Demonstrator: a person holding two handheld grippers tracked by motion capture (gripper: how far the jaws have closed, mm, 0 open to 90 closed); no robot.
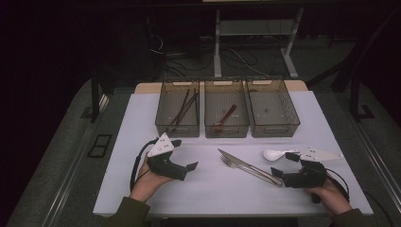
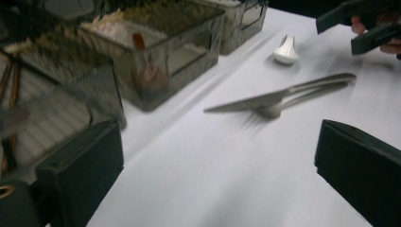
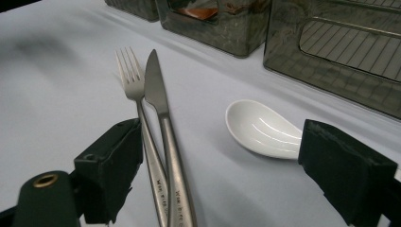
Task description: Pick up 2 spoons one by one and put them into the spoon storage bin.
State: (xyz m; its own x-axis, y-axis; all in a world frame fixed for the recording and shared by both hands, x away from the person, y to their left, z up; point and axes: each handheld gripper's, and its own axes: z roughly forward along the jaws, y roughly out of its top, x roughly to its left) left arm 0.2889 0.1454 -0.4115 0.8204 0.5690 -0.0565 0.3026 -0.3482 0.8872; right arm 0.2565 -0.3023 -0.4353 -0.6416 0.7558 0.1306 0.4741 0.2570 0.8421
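A steel knife (image 1: 242, 162) and fork (image 1: 250, 171) lie side by side on the white table, and a white ceramic spoon (image 1: 275, 153) rests just to their right. My right gripper (image 1: 283, 164) stands open at the handle ends. In the right gripper view the knife (image 3: 163, 118) and fork (image 3: 137, 99) handles run between the jaws, close to the left one, and the spoon (image 3: 260, 125) reaches the right jaw. My left gripper (image 1: 185, 155) is open and holds nothing, left of the cutlery. Its own view has the knife (image 2: 255, 100) and spoon (image 2: 286, 49) ahead.
Three clear bins stand in a row at the back. The left bin (image 1: 177, 128) holds dark chopsticks (image 1: 184, 108), the middle bin (image 1: 227, 130) holds a brown spoon (image 1: 226, 116), and the right bin (image 1: 274, 129) has nothing in it. The table's front edge is near both hands.
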